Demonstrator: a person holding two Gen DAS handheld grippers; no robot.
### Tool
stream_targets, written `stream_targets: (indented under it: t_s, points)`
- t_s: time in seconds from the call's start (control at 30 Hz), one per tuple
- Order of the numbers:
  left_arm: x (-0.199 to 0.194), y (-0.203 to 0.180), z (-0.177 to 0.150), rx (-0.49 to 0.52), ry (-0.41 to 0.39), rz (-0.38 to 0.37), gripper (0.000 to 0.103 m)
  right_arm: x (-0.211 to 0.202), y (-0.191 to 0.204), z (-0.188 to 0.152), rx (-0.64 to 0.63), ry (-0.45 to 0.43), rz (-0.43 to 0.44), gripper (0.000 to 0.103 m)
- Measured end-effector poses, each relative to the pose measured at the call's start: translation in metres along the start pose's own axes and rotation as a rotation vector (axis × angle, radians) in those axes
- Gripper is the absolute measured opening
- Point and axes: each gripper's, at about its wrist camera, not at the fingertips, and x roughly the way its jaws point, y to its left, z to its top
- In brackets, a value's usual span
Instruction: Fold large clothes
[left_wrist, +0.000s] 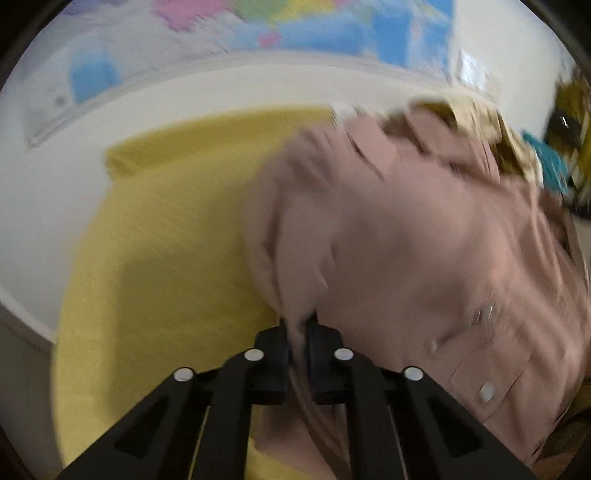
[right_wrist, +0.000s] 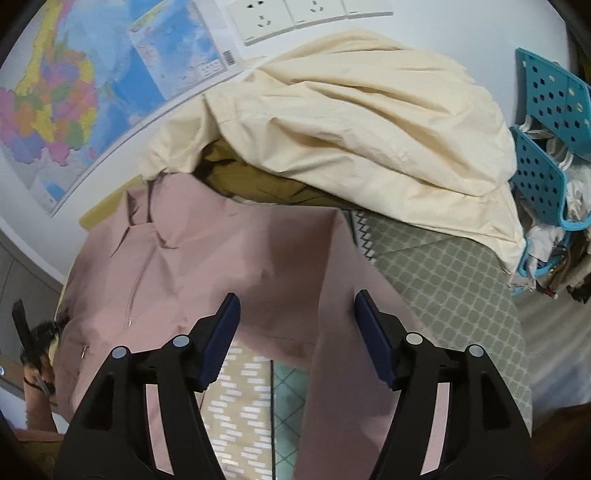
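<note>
A dusty-pink shirt (left_wrist: 424, 240) with a collar, buttons and a chest pocket lies over a yellow cloth (left_wrist: 166, 229). My left gripper (left_wrist: 297, 328) is shut on a fold of the pink fabric at the shirt's left edge; that view is blurred. In the right wrist view the same pink shirt (right_wrist: 229, 251) spreads below the pile, one long strip of it running down toward the camera. My right gripper (right_wrist: 295, 306) hovers over it with its jaws apart; the pads with blue faces touch no fabric.
A cream garment (right_wrist: 369, 122) heaped over an olive one (right_wrist: 258, 177) lies behind the shirt. A patterned quilt (right_wrist: 450, 273) covers the surface. Teal perforated baskets (right_wrist: 546, 140) stand at right. A wall map (right_wrist: 74, 92) and sockets (right_wrist: 295, 14) are behind. A person's hand (right_wrist: 37, 354) shows at the left.
</note>
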Motion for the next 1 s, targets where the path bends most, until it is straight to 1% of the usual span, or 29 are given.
stream_targets:
  t_s: [0.03,0.07,0.1,0.13,0.17,0.2,0.23,0.27,0.3,0.33,0.37,0.4,0.43,0.47,0.5,0.53,0.57,0.63,0.67,0.7,0.73,0.77,0.8,0.83,0.87,0.93,1.0]
  points:
    - [-0.011,0.000,0.007,0.010,-0.028,0.037,0.003,0.002,-0.002,-0.001,0.001,0.002,0.000,0.063]
    - [-0.028,-0.001,0.020,0.044,-0.064,0.115,0.003,0.004,-0.003,-0.001,0.010,0.002,0.003,0.063]
    - [-0.039,-0.003,0.030,0.066,-0.082,0.173,0.003,0.005,-0.005,-0.001,0.016,0.003,0.006,0.063]
    - [-0.052,-0.007,0.043,0.106,-0.111,0.248,0.004,0.006,-0.009,-0.002,0.031,0.003,0.011,0.062]
    - [-0.058,-0.013,0.048,0.143,-0.128,0.305,0.005,0.006,-0.012,-0.003,0.041,0.000,0.017,0.062]
    - [-0.058,-0.023,0.051,0.208,-0.140,0.397,0.011,0.006,-0.014,-0.004,0.046,0.001,0.025,0.062]
    - [-0.050,-0.035,0.051,0.283,-0.129,0.515,0.019,0.006,-0.014,-0.006,0.048,0.001,0.024,0.062]
    - [-0.042,-0.039,0.050,0.312,-0.109,0.581,0.041,0.006,-0.016,-0.009,0.048,0.000,0.017,0.064]
    - [-0.027,-0.040,0.046,0.329,-0.068,0.620,0.052,0.006,-0.017,-0.011,0.044,0.004,0.018,0.067]
    - [-0.012,-0.038,0.041,0.330,-0.016,0.605,0.051,0.006,-0.018,-0.013,0.040,0.008,0.019,0.069]
    - [-0.003,-0.034,0.037,0.314,0.014,0.596,0.051,0.006,-0.019,-0.017,0.037,0.013,0.015,0.075]
    - [0.005,-0.028,0.034,0.268,0.042,0.596,0.051,0.006,-0.020,-0.018,0.035,0.016,0.013,0.079]
    - [0.006,-0.021,0.033,0.204,0.047,0.575,0.051,0.005,-0.022,-0.022,0.030,0.022,0.004,0.080]
    - [-0.005,-0.008,0.033,0.083,0.000,0.470,0.051,0.003,-0.024,-0.025,0.029,0.026,-0.015,0.083]
    - [-0.020,0.004,0.035,-0.035,-0.063,0.367,0.056,0.001,-0.027,-0.029,0.032,0.028,-0.025,0.089]
    - [-0.027,0.009,0.034,-0.086,-0.091,0.329,0.060,-0.001,-0.028,-0.032,0.035,0.029,-0.025,0.090]
    - [-0.038,0.012,0.034,-0.122,-0.133,0.301,0.061,-0.004,-0.030,-0.037,0.033,0.028,-0.027,0.091]
    - [-0.051,0.002,0.036,-0.093,-0.190,0.307,0.069,-0.006,-0.027,-0.043,0.002,0.036,-0.025,0.093]
    - [-0.056,-0.009,0.039,-0.058,-0.217,0.292,0.075,-0.004,-0.023,-0.047,-0.024,0.042,-0.031,0.093]
    - [-0.057,-0.016,0.038,-0.042,-0.229,0.276,0.077,0.001,-0.017,-0.051,-0.065,0.056,-0.053,0.092]
    - [-0.057,-0.028,0.042,-0.019,-0.243,0.244,0.078,0.006,-0.013,-0.053,-0.089,0.069,-0.065,0.088]
    - [-0.057,-0.043,0.044,0.003,-0.251,0.221,0.079,0.012,-0.012,-0.054,-0.100,0.088,-0.074,0.061]
    - [-0.055,-0.055,0.047,0.028,-0.258,0.198,0.079,0.018,-0.014,-0.053,-0.085,0.123,-0.072,0.031]
    - [-0.056,-0.063,0.049,0.040,-0.261,0.184,0.079,0.018,-0.016,-0.051,-0.065,0.138,-0.046,0.020]
    - [-0.054,-0.074,0.051,0.064,-0.265,0.149,0.079,0.011,-0.019,-0.046,-0.033,0.132,0.025,0.012]
    - [-0.050,-0.092,0.053,0.100,-0.271,0.098,0.082,-0.011,-0.016,-0.035,-0.011,0.104,0.140,0.011]
    - [-0.043,-0.111,0.058,0.136,-0.259,0.019,0.083,-0.040,0.000,-0.018,-0.035,0.080,0.245,0.011]
